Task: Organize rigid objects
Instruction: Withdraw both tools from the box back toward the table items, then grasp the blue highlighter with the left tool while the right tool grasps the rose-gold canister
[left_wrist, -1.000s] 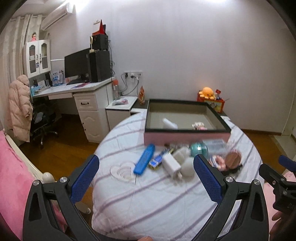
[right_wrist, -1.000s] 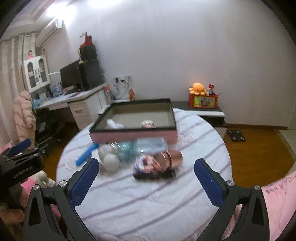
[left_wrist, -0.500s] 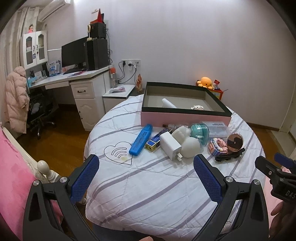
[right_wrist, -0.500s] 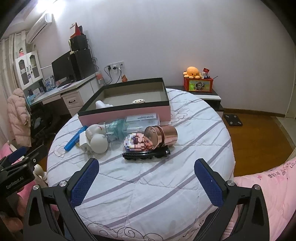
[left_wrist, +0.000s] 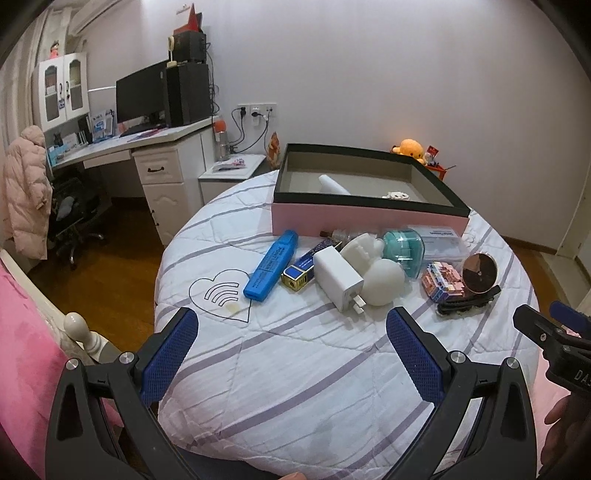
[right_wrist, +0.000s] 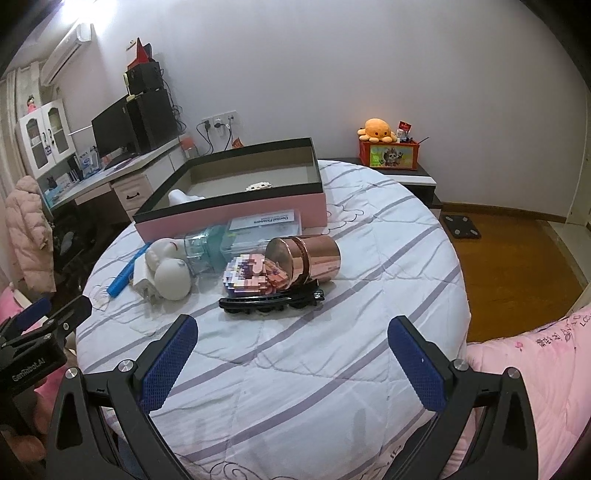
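Note:
A pink box with a black rim (left_wrist: 369, 216) (right_wrist: 236, 221) stands at the far side of the round table and holds a white item (left_wrist: 332, 183) and a small piece. In front of it lie a blue marker (left_wrist: 272, 265), a white charger (left_wrist: 338, 277), a white figure (left_wrist: 382, 275) (right_wrist: 171, 271), a teal holder (left_wrist: 404, 249), a clear case (right_wrist: 262, 225), a copper tin (right_wrist: 312, 258), a pixel block (right_wrist: 245, 275) and a black clip (right_wrist: 271, 301). My left gripper (left_wrist: 291, 349) and right gripper (right_wrist: 291, 349) hang open near the front edge, holding nothing.
The table wears a white striped quilt (left_wrist: 295, 369). A white desk (left_wrist: 147, 155) with a monitor and a chair with a pink coat (left_wrist: 26, 192) stand at the left. A low stand with an orange plush (right_wrist: 380, 131) is behind. Pink bedding (right_wrist: 535, 369) borders the right.
Both grippers have dropped and moved closer to the table; the objects now look larger and sharper. Nothing on the table has moved, and both grippers stay open.

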